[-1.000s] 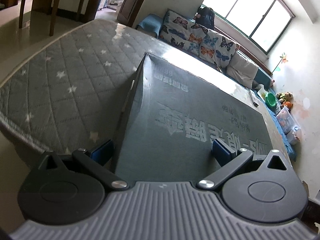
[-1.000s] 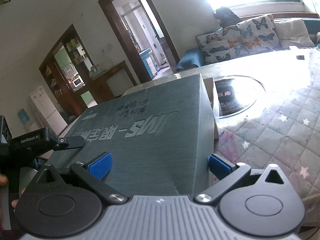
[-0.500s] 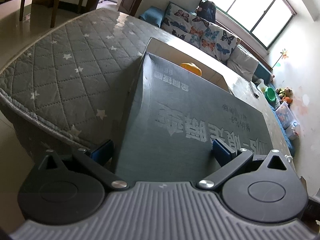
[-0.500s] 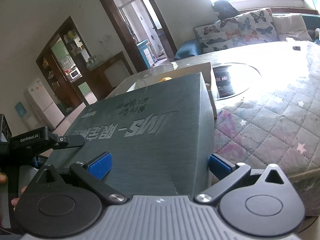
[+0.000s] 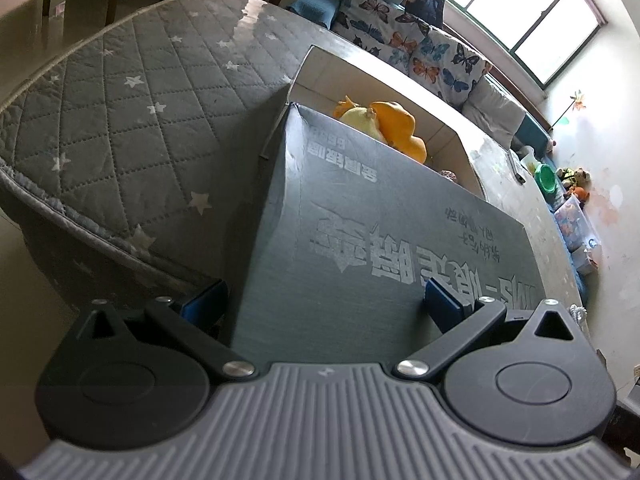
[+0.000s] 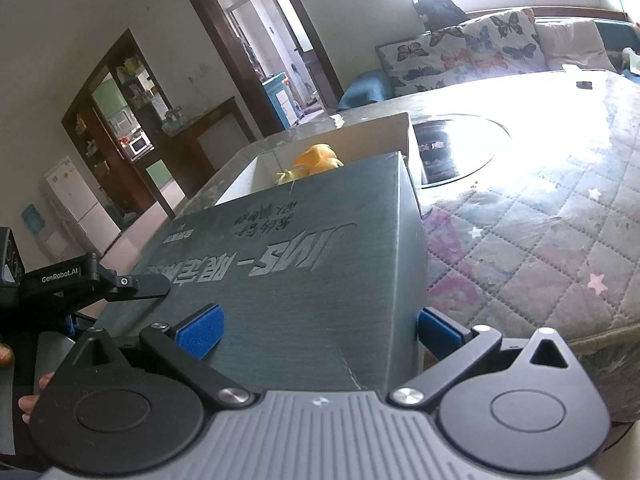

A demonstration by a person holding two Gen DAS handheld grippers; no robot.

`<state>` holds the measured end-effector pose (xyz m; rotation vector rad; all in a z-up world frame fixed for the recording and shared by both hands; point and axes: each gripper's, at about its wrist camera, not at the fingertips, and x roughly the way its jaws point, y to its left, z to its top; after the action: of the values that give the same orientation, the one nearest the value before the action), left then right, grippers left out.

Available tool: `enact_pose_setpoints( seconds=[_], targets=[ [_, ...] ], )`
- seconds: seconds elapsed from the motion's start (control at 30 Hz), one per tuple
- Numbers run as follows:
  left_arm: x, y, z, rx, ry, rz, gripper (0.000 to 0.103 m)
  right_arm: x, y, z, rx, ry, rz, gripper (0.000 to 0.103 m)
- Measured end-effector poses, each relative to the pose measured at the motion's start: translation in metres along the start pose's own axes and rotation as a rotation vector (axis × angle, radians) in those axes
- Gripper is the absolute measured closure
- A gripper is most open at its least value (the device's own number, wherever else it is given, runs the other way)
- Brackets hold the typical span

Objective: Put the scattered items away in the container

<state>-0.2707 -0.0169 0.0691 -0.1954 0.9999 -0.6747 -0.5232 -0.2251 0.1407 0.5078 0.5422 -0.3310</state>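
The lid point(image 5: 384, 248) lies between both tools, tilted over the near part of the open box point(image 5: 448, 136) on the counter point(image 5: 132, 128). Plush toys point(image 5: 384, 120) sit in the box behind the lid; a sofa point(image 6: 500, 46) stands beyond the counter.

1. The dark lid point(image 5: 400, 248) looks like matt card with a fine rough grain and pale print.
2. The open box point(image 5: 444, 136) is plain smooth card.
3. The table cover point(image 5: 132, 120) is soft quilted cloth with stars.
4. The toys point(image 5: 392, 124) look plush.
5. The gripper pads point(image 6: 200, 330) look like fuzzy blue felt.
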Motion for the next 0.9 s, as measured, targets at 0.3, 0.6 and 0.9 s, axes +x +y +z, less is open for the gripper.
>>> enact_pose_setpoints(
  seconds=[0.3,0.6,0.9],
  targets=[
    [0.008,-0.002,0.003,-0.004,0.032,0.017,0.000,0.016,0.004,-0.003,0.020,0.016,-0.008,0.000],
    [0.016,-0.002,0.005,-0.010,0.060,0.029,0.000,0.023,0.000,-0.002,0.034,0.040,-0.011,0.000],
    [0.022,-0.007,0.007,0.002,0.072,0.052,0.000,0.027,-0.006,-0.003,0.051,0.054,-0.003,0.000]
  ],
)
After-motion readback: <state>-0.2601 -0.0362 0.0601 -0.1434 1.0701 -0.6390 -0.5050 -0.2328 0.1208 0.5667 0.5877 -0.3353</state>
